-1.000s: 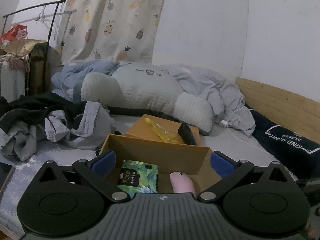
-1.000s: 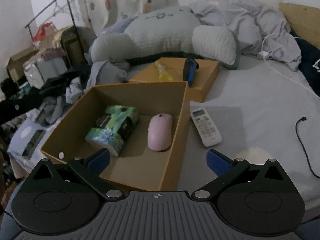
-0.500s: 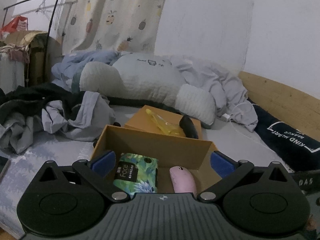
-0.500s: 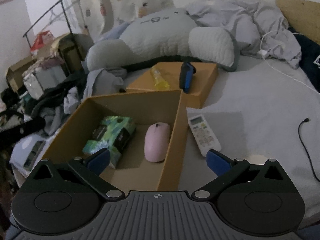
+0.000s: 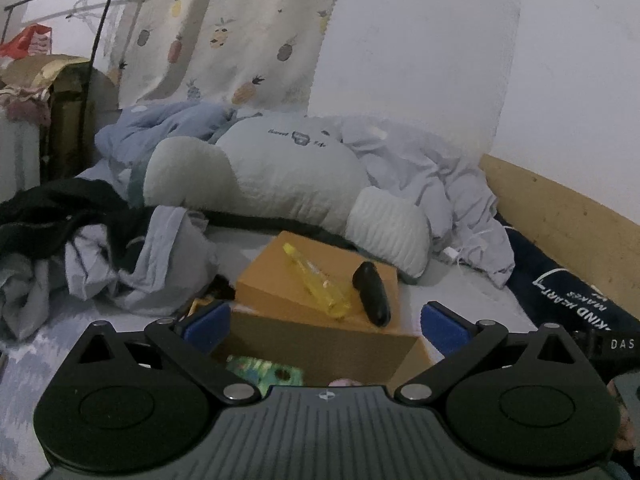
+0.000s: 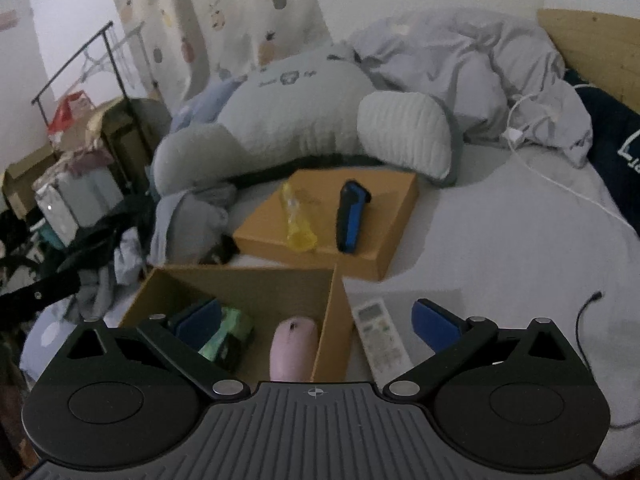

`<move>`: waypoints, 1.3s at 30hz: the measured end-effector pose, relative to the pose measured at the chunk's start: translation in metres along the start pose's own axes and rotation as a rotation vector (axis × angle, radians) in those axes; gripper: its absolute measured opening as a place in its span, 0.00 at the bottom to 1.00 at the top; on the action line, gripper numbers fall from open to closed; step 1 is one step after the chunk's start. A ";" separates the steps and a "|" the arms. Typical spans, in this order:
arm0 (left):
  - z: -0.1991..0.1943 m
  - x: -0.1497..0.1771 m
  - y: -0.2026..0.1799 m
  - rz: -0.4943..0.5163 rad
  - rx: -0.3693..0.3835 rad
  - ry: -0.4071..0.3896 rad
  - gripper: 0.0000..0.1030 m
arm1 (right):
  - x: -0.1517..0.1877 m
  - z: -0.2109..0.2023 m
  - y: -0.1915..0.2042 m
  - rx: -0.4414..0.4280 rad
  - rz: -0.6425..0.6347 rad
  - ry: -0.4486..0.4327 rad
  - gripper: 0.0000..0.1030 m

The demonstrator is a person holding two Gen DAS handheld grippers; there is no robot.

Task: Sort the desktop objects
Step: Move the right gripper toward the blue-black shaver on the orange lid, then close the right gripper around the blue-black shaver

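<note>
An open cardboard box (image 6: 256, 284) holds a green tissue pack (image 6: 228, 330) and a pink mouse (image 6: 294, 346). A white remote (image 6: 380, 334) lies on the sheet just right of the box. Behind it the box lid (image 6: 392, 216) carries a yellow plastic piece (image 6: 296, 220) and a black-and-blue device (image 6: 350, 216). My right gripper (image 6: 316, 322) hangs open above the box's right wall, holding nothing. My left gripper (image 5: 326, 322) is open and empty over the box (image 5: 320, 340), where the tissue pack (image 5: 264, 372) barely shows; the lid (image 5: 272, 284), yellow piece (image 5: 316, 280) and dark device (image 5: 372, 294) lie beyond.
A large grey plush pillow (image 6: 304, 120) and rumpled bedding (image 6: 472, 76) lie behind the lid. Clothes (image 5: 100, 240) are heaped at the left. A white charger cable (image 6: 532, 148) and a black cable (image 6: 588, 312) cross the sheet at right. A wooden bedboard (image 5: 560, 220) runs along the wall.
Both grippers have drawn back and tilted up, so the box slides lower in each view and its contents are partly hidden behind the gripper bodies. Nothing was gripped or released.
</note>
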State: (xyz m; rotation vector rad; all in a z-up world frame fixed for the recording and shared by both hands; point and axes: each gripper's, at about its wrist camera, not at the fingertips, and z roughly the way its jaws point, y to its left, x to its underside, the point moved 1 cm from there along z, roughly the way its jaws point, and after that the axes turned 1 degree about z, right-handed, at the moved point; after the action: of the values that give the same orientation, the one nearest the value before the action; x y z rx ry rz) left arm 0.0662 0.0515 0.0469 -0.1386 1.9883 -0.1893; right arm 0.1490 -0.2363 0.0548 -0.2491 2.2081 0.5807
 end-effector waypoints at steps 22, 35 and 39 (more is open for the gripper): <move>0.069 -0.082 -0.033 0.051 0.094 0.036 1.00 | -0.125 0.026 -0.009 -0.073 0.021 -0.059 0.94; 0.163 -0.076 -0.063 0.029 0.184 0.194 1.00 | -0.162 0.107 -0.035 -0.101 0.065 0.055 0.92; 0.199 -0.063 -0.072 0.064 0.184 0.248 1.00 | -0.165 0.137 -0.048 -0.105 0.095 0.096 0.91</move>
State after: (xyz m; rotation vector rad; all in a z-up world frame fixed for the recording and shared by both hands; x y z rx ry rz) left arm 0.2741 -0.0213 0.0370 0.0701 2.2055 -0.3611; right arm 0.3651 -0.2145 0.0888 -0.2319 2.2944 0.7520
